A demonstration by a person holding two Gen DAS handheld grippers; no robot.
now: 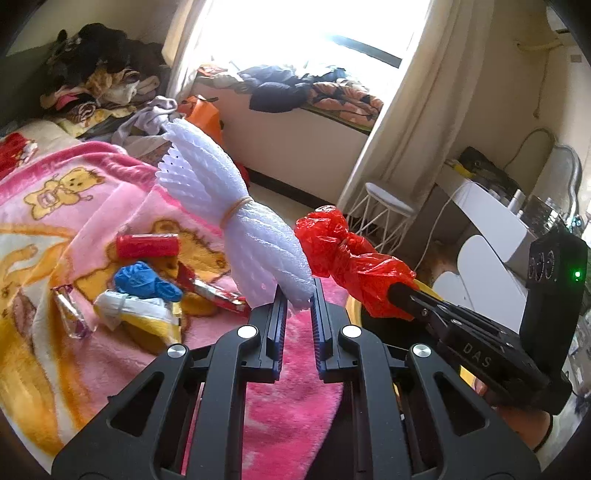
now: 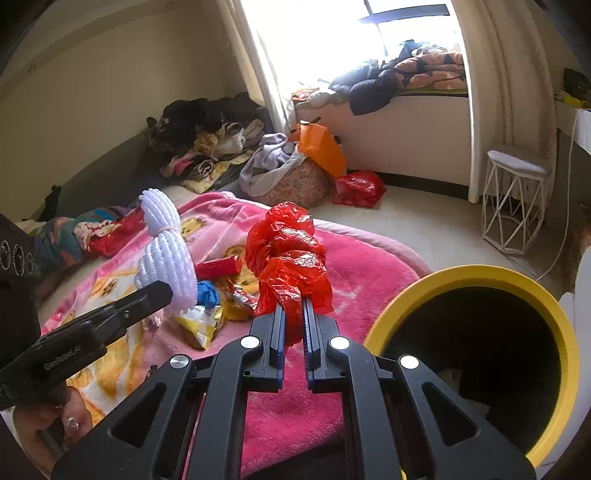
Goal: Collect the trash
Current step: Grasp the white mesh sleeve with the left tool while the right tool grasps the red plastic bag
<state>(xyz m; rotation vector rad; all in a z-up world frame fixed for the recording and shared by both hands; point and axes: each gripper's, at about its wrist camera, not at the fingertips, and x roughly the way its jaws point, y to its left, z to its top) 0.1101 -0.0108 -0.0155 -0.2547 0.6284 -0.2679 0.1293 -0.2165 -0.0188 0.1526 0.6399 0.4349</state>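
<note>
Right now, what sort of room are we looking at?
Most likely a lived-in bedroom: a pink blanket on a bed, piled clothes against the wall, and a curtained window.

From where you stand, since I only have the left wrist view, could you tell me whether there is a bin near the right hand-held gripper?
Observer: Yes, a yellow-rimmed bin stands open just right of the right hand-held gripper, which holds the red plastic bag.
Operator: Is the bin full?
Observer: Its inside looks dark; only something pale shows low down.
Operator: Any trash on the floor?
Observer: Another red bag lies beyond the pink blanket.
</note>
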